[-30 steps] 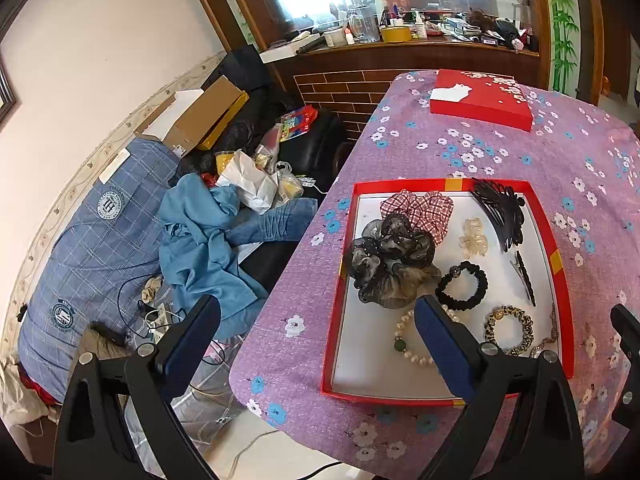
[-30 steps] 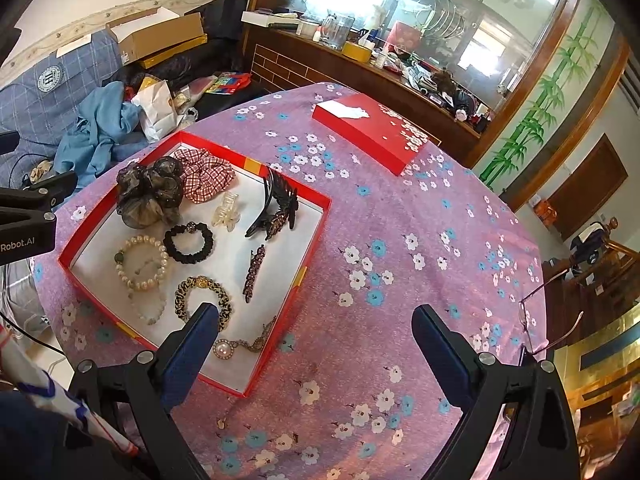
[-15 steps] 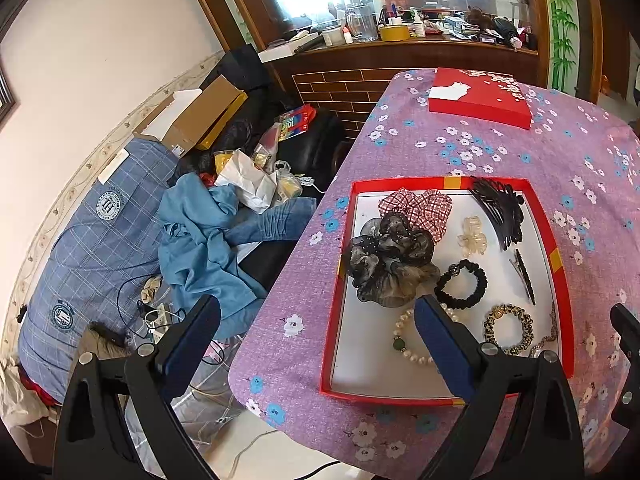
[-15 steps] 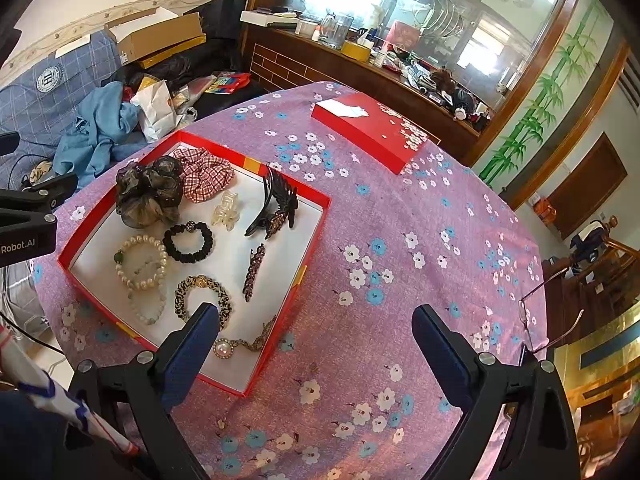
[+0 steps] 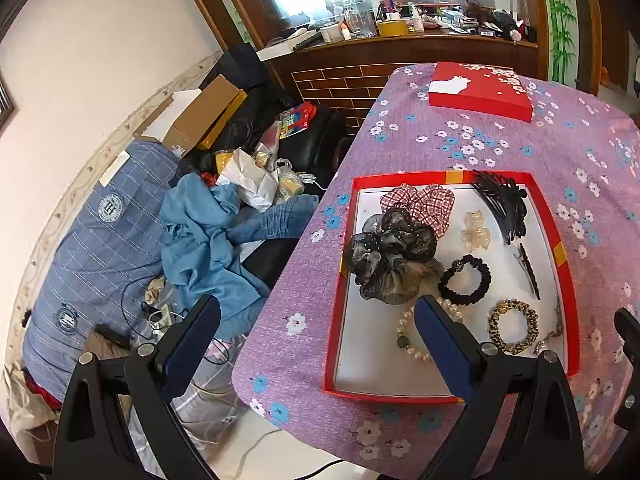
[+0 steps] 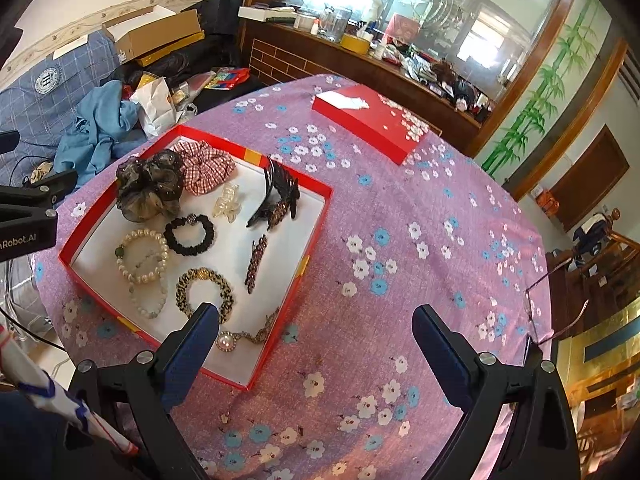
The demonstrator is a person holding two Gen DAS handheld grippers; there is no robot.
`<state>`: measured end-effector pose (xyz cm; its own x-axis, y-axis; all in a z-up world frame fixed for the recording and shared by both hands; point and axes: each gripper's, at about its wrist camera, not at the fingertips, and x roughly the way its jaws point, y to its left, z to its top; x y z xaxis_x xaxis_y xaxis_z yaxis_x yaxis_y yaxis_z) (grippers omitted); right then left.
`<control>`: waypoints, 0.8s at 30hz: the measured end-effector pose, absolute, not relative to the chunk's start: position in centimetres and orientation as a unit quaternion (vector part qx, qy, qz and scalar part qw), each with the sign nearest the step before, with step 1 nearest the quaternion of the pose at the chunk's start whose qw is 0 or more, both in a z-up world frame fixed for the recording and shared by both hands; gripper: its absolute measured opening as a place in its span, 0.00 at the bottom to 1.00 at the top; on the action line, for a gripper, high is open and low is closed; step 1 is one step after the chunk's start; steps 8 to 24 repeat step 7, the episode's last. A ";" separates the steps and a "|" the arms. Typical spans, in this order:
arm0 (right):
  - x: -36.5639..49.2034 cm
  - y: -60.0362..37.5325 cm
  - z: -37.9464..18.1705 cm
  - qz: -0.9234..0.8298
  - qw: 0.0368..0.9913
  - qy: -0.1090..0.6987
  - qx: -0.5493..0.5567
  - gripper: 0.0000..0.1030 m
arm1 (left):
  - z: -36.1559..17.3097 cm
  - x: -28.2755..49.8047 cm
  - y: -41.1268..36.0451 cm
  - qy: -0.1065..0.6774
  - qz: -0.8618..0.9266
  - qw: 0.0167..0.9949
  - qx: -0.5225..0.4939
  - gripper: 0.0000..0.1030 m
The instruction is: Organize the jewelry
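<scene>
Red tray [image 5: 448, 178] with white floor on purple flowered surface [image 6: 400, 240], jewelry laid out inside. At tray's far corner: dark sheer scrunchie [image 5: 390, 254] touching red check scrunchie [image 5: 418, 200]. Near tray's middle: clear claw clip [image 5: 474, 230], black hair tie [image 6: 189, 235]. Along tray's right edge: black comb clip [image 5: 502, 200], slim barrette [image 6: 256, 263]. Toward tray's near side: pearl bracelet [image 6: 141, 255], leopard bracelet [image 6: 205, 290], pendant chain [image 6: 240, 338]. Beyond tray, well apart: red lid [image 6: 370, 122]. Left gripper [image 5: 316, 326] above tray's near left corner, fingers spread, empty. Right gripper [image 6: 314, 330] above tray's near right edge, fingers spread, empty
</scene>
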<state>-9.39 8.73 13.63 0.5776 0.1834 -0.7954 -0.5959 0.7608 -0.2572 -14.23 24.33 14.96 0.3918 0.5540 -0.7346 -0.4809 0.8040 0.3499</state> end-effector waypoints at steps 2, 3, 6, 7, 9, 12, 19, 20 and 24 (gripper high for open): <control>-9.0 7.9 13.3 0.226 0.850 0.410 -0.243 0.96 | 15.3 -14.3 24.1 0.445 0.327 0.832 0.050 0.94; -8.6 7.2 13.1 0.221 0.850 0.419 -0.231 0.96 | 15.6 -14.2 23.9 0.440 0.332 0.832 0.060 0.94; -7.3 4.7 12.2 0.189 0.851 0.449 -0.196 0.96 | 15.9 -13.4 22.3 0.431 0.318 0.839 0.093 0.94; -6.8 3.4 11.9 0.177 0.852 0.459 -0.179 0.96 | 16.0 -13.1 21.7 0.431 0.306 0.843 0.098 0.94; -6.8 3.4 11.9 0.177 0.852 0.459 -0.179 0.96 | 16.0 -13.1 21.7 0.431 0.306 0.843 0.098 0.94; -6.8 3.4 11.9 0.177 0.852 0.459 -0.179 0.96 | 16.0 -13.1 21.7 0.431 0.306 0.843 0.098 0.94; -6.8 3.4 11.9 0.177 0.852 0.459 -0.179 0.96 | 16.0 -13.1 21.7 0.431 0.306 0.843 0.098 0.94; -6.8 3.4 11.9 0.177 0.852 0.459 -0.179 0.96 | 16.0 -13.1 21.7 0.431 0.306 0.843 0.098 0.94; -6.8 3.4 11.9 0.177 0.852 0.459 -0.179 0.96 | 16.0 -13.1 21.7 0.431 0.306 0.843 0.098 0.94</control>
